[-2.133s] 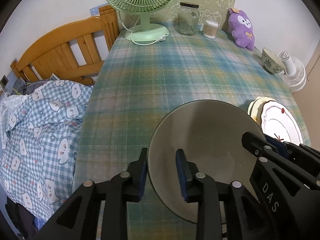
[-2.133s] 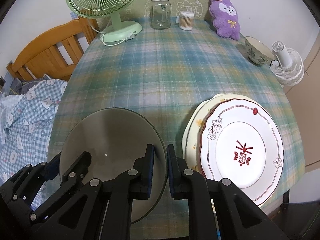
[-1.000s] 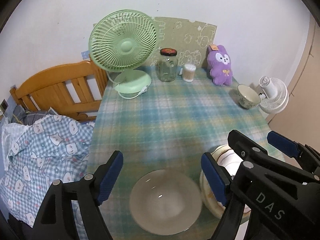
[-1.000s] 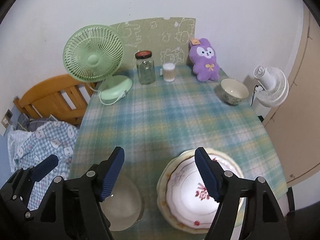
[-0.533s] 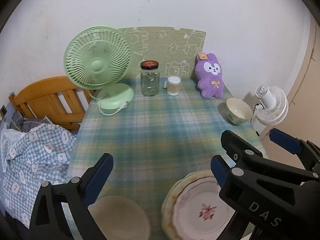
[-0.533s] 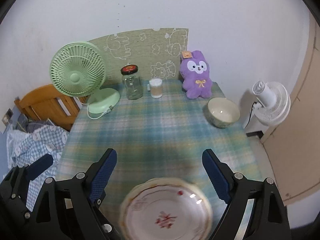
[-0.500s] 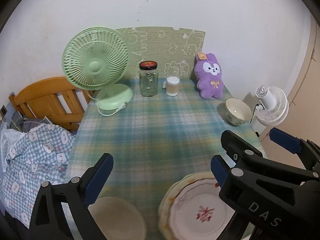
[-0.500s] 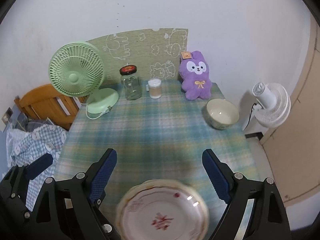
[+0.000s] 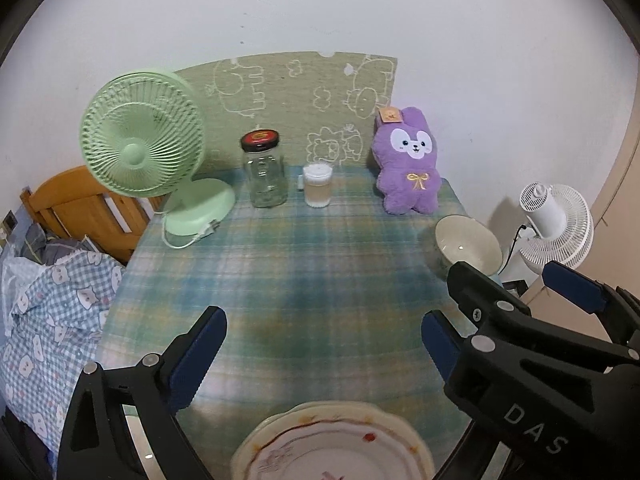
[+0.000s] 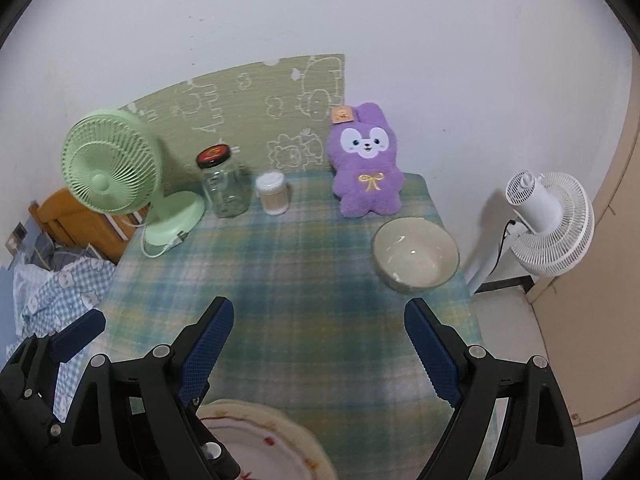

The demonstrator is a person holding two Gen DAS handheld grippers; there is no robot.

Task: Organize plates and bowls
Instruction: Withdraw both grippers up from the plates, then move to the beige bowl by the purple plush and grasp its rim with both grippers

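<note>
A stack of two plates [image 9: 332,444], a red-patterned white one on a cream one, lies at the table's near edge; it also shows in the right wrist view [image 10: 264,444]. A pale patterned bowl [image 10: 416,256] stands at the far right of the table, also in the left wrist view [image 9: 466,242]. My left gripper [image 9: 320,348] is open and empty above the plates. My right gripper [image 10: 316,344] is open and empty, with the bowl ahead to its right. The grey glass plate is out of view.
On the plaid tablecloth [image 9: 320,264] at the back stand a green fan [image 9: 148,152], a glass jar [image 9: 266,176], a small cotton-swab tub [image 9: 318,186] and a purple plush rabbit [image 9: 408,164]. A white floor fan [image 10: 548,220] stands right of the table. A wooden bed with checked bedding [image 9: 52,304] lies left.
Both grippers let go of the grey glass plate, opened wide and pulled up and back. Both views have since swung right, so the grey plate has left view and the bowl is nearer.
</note>
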